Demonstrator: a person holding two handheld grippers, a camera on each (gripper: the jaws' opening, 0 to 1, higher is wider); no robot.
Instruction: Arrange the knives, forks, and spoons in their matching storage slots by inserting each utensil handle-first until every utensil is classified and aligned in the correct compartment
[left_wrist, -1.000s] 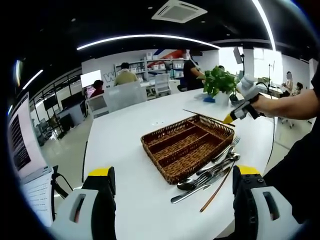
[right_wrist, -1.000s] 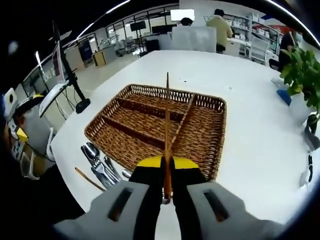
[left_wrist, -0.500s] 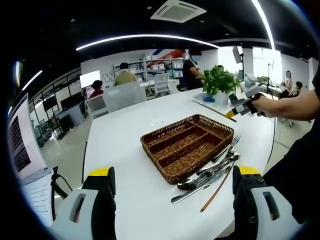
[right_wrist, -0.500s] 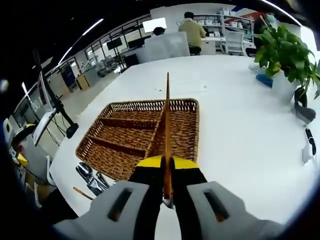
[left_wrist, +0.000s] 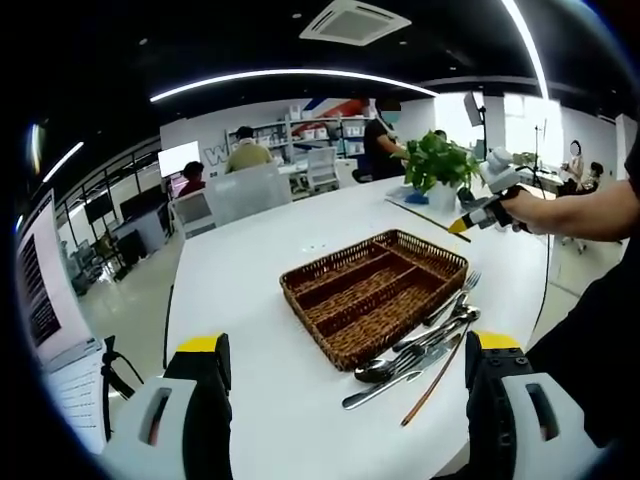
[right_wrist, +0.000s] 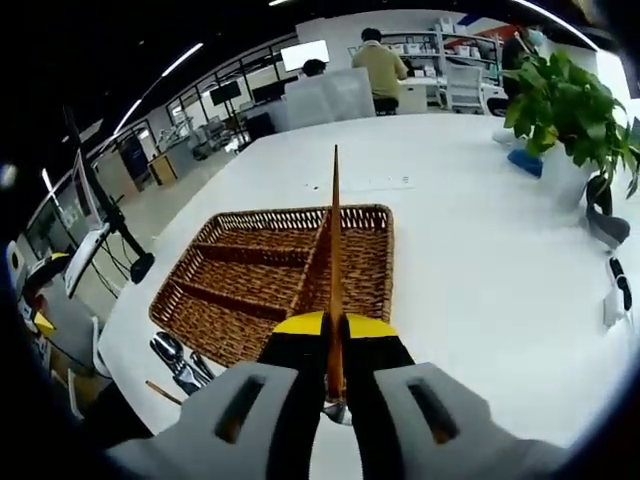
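Note:
A brown wicker basket (left_wrist: 300, 303) with long compartments sits on the white table (left_wrist: 250, 290). Metal forks and spoons (left_wrist: 420, 345) lie piled against its near side, beside a loose wooden chopstick (left_wrist: 435, 378). My left gripper (left_wrist: 350, 345) hangs open in front of the basket, holding nothing. A person's hand holds my right gripper (left_wrist: 462, 226) beyond the basket's far right corner. The right gripper (right_wrist: 335, 325) is shut on a wooden chopstick (right_wrist: 335, 240) that points out over the basket (right_wrist: 370, 212). The utensil pile (right_wrist: 175, 355) shows at the lower left of the right gripper view.
A potted green plant (left_wrist: 440, 165) stands on the table behind the right gripper; the plant (right_wrist: 565, 95) is at the right gripper view's upper right. Small dark devices (right_wrist: 618, 290) lie at the table's right edge. A screen (left_wrist: 40, 290) stands left of the table. People sit at desks behind.
My right gripper has lifted and drawn back from the basket toward the plant, still holding the chopstick. The left gripper, basket and utensil pile have stayed put.

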